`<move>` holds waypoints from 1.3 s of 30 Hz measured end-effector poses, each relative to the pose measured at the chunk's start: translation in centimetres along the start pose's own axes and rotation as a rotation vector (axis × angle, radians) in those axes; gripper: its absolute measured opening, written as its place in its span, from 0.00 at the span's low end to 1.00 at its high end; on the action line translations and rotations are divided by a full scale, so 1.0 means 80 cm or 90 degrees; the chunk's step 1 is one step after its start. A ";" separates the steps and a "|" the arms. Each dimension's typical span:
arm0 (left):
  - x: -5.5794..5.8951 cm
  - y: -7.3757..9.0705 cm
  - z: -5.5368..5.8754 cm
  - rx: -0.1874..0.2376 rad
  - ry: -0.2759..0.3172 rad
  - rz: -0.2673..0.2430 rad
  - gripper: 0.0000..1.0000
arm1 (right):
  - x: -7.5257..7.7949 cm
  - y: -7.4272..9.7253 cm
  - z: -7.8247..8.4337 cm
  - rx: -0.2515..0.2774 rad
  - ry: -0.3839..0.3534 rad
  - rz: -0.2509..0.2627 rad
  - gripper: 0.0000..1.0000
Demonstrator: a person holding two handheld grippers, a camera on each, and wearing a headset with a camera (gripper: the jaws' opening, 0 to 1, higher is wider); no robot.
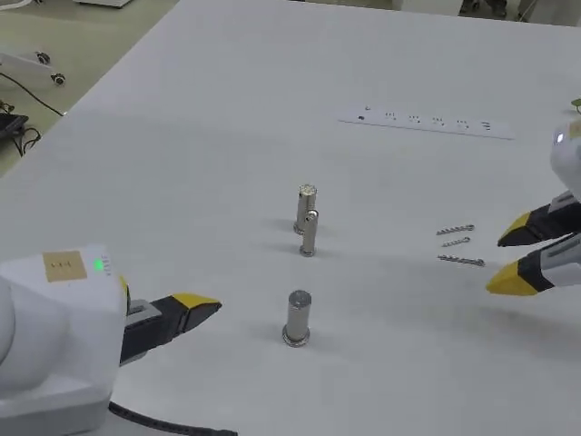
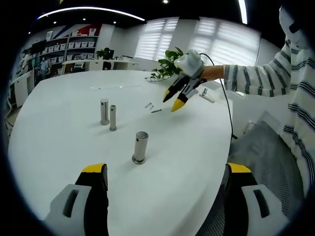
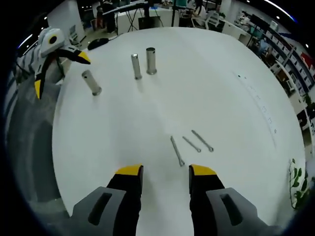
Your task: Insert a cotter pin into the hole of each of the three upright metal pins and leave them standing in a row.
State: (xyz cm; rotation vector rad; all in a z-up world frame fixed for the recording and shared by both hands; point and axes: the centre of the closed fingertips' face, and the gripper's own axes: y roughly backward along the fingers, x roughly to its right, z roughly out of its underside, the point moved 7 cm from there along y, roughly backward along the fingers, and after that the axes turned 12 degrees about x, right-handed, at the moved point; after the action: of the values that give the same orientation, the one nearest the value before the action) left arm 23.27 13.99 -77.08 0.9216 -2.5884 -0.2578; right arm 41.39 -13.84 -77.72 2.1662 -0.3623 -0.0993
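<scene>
Barely begun, by the look of it: three metal pins (image 1: 310, 233) upright on the table (image 1: 182, 136), two close together at the back, one apart and nearer, none carrying a pin. Three cotter pins (image 1: 456, 242) loose on the surface, well to the right, just ahead of the right gripper (image 1: 496, 266), jaws parted and empty. Spread wide and empty too: left gripper (image 2: 166, 169), near the front pin. Farther back, a flat white strip (image 1: 427, 123), clear of the work.

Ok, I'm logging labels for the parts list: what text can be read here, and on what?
No text is readable.
White strip: dark printed marks, too small to read.
Tan sticker on the body of the left claw: faint marks, too blurred to read.
</scene>
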 end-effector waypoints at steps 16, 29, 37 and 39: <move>-0.001 0.001 0.003 0.008 0.010 -0.005 0.99 | 0.009 -0.035 0.002 -0.033 0.055 -0.053 0.27; -0.003 0.001 0.003 0.014 0.016 -0.005 0.98 | 0.006 -0.039 -0.002 -0.052 0.092 -0.060 0.21; -0.008 0.002 0.009 0.011 0.018 -0.020 0.97 | 0.010 -0.040 -0.003 -0.062 0.116 -0.058 0.21; -0.008 0.003 0.010 0.010 0.022 -0.020 0.97 | 0.012 -0.040 -0.003 -0.062 0.114 -0.056 0.21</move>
State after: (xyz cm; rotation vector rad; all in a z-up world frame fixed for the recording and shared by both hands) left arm 23.26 14.64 -77.93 0.9638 -2.5505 -0.2275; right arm 43.06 -12.21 -80.09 2.0752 -0.1572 0.0269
